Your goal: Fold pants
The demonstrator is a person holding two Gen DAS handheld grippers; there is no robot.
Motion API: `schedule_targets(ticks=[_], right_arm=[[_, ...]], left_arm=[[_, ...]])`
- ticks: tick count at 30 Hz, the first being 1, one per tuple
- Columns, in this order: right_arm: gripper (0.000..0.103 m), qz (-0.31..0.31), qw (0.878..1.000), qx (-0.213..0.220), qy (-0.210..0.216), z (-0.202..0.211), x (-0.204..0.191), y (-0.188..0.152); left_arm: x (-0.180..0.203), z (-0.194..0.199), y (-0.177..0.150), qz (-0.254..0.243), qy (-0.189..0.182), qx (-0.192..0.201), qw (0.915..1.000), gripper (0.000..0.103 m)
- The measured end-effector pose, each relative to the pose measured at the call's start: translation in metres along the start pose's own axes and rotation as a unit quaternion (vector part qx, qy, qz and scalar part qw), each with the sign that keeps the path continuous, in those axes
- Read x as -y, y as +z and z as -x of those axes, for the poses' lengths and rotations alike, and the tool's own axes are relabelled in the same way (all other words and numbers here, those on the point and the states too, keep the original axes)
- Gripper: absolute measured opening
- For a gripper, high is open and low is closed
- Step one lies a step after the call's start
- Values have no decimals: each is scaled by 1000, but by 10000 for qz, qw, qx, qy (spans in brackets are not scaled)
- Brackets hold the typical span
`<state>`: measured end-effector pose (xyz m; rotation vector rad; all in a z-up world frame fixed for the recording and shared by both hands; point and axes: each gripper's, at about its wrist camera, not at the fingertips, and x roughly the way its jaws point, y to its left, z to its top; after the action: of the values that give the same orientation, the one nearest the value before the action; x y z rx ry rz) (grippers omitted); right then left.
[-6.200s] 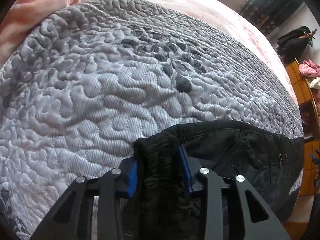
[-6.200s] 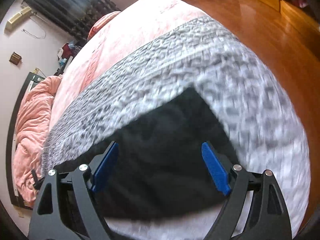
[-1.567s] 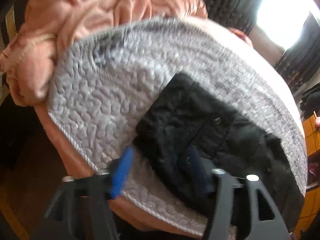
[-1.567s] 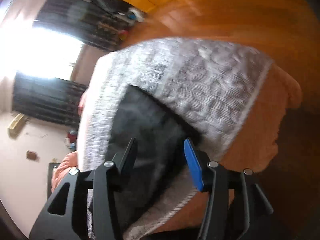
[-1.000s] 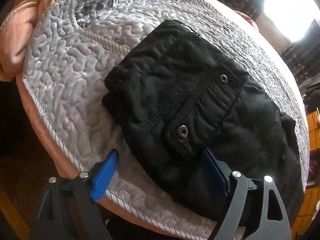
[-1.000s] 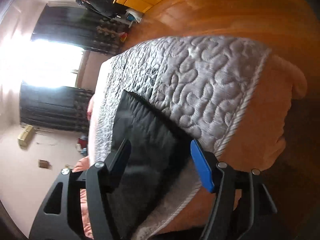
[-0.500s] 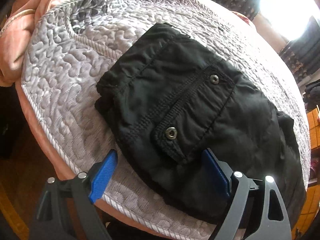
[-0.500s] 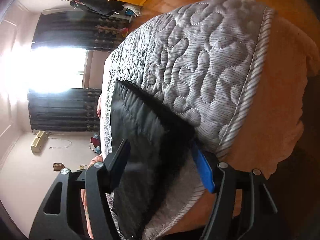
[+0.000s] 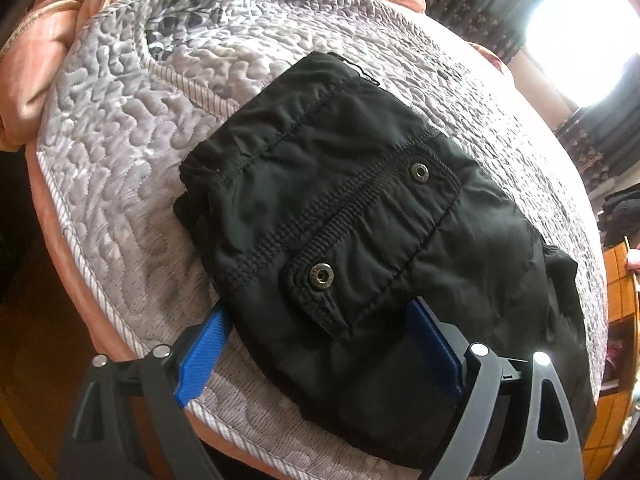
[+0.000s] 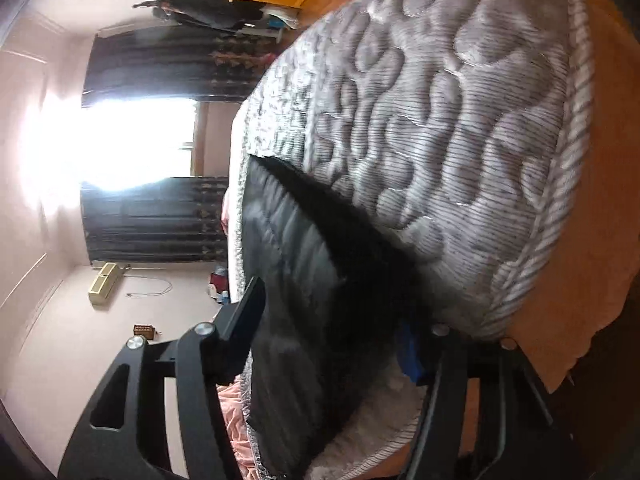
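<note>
The black pants (image 9: pixel 360 208) lie folded on the grey quilted bedspread (image 9: pixel 132 128), waistband and a snap pocket flap facing me. My left gripper (image 9: pixel 320 340) is open, its blue pads on either side of the near edge of the pants, low over the quilt. In the right wrist view the pants (image 10: pixel 304 280) are seen edge-on. My right gripper (image 10: pixel 332 340) is open and straddles their end near the quilt's corner, one finger above the cloth and one beneath.
A pink blanket (image 9: pixel 48 40) is bunched at the bed's far left. The quilt's corded edge (image 9: pixel 80 240) runs close to the pants, with a drop to the wooden floor (image 10: pixel 600 40). Dark curtains (image 10: pixel 152 216) and a bright window lie beyond.
Both grippers have moved in closer to the pants. The left pads now reach the near edge, and the right fingers have slid around the end of the pants.
</note>
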<state>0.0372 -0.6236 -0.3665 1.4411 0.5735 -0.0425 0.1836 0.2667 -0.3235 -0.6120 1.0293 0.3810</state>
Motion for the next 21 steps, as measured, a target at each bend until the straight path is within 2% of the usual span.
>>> schedule_targets(ticks=[7, 11, 18, 21], right_arm=[[52, 1, 9999, -27, -105, -6, 0, 4], [43, 101, 9999, -44, -89, -6, -9, 2], [43, 177, 9997, -43, -151, -9, -22, 4], [32, 221, 9996, -17, -196, -11, -26, 4]], left_arm=[[-2, 2, -5, 95, -9, 115, 9999, 89], [-2, 3, -4, 109, -24, 143, 9998, 90], [-2, 1, -7, 130, -35, 158, 9998, 91], [-3, 1, -9, 137, -41, 184, 9997, 91]])
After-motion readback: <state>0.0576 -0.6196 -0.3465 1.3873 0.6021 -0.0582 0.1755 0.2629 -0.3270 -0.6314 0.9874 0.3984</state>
